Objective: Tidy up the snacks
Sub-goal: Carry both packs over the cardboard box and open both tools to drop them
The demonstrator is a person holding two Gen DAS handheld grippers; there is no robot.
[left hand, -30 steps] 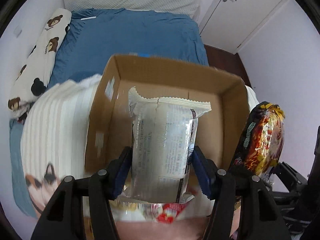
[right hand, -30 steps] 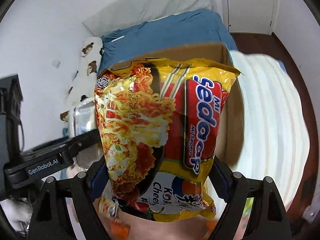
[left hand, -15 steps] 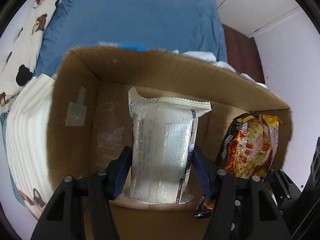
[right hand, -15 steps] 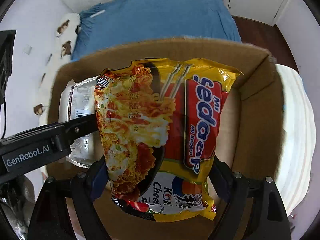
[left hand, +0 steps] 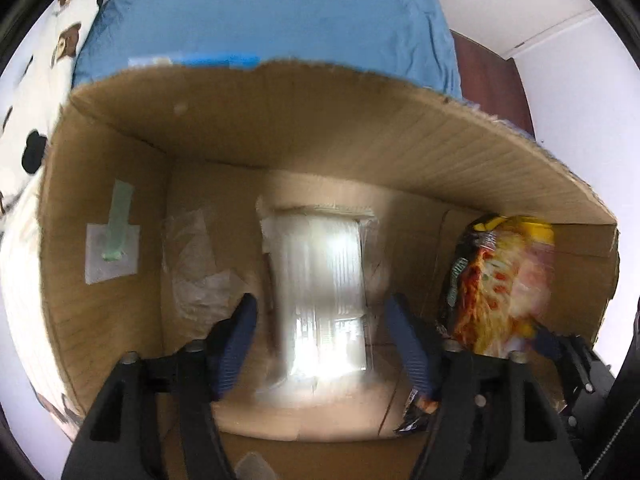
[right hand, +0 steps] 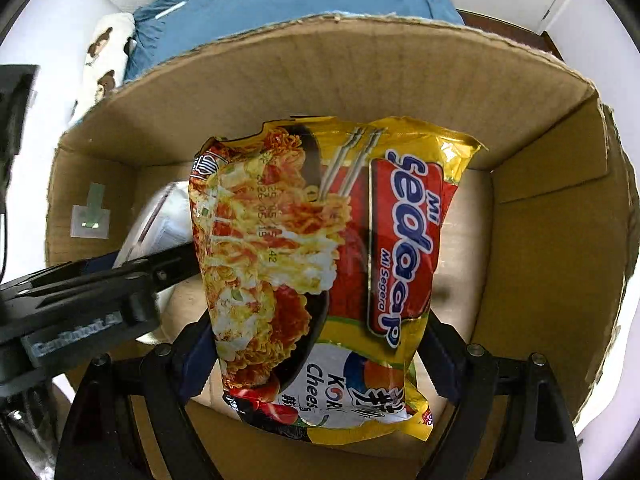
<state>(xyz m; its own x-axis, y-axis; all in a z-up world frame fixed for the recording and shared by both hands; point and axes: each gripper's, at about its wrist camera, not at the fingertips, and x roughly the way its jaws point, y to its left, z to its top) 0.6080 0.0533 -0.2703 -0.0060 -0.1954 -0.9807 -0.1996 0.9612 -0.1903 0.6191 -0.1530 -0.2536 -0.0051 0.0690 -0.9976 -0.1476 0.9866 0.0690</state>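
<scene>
While both packets hang inside the box (right hand: 540, 240), they read as light, crinkly film pouches with brittle noodle blocks inside, so hard squeezing would likely crack the contents and a slack hold would let the glossy film slip.

At centre frame in the right wrist view, the right tongs (right hand: 320, 356) are closed on the lower part of the yellow packet (right hand: 320, 264), pads pressing its two side edges; it stands upright, printed face to the camera, above the box floor. That low, edge-on hold looks sound, as the block stiffens the pouch there, whereas the sealed top flap would only fold.

In the left wrist view the left tongs (left hand: 320, 340) stand spread, both blue pads clear of the silver packet (left hand: 324, 292), which is blurred at centre frame between them, over the box floor. Whether it already rests on the cardboard I cannot tell. A loose scrap of clear film (left hand: 196, 268) lies at centre left of the floor.
</scene>
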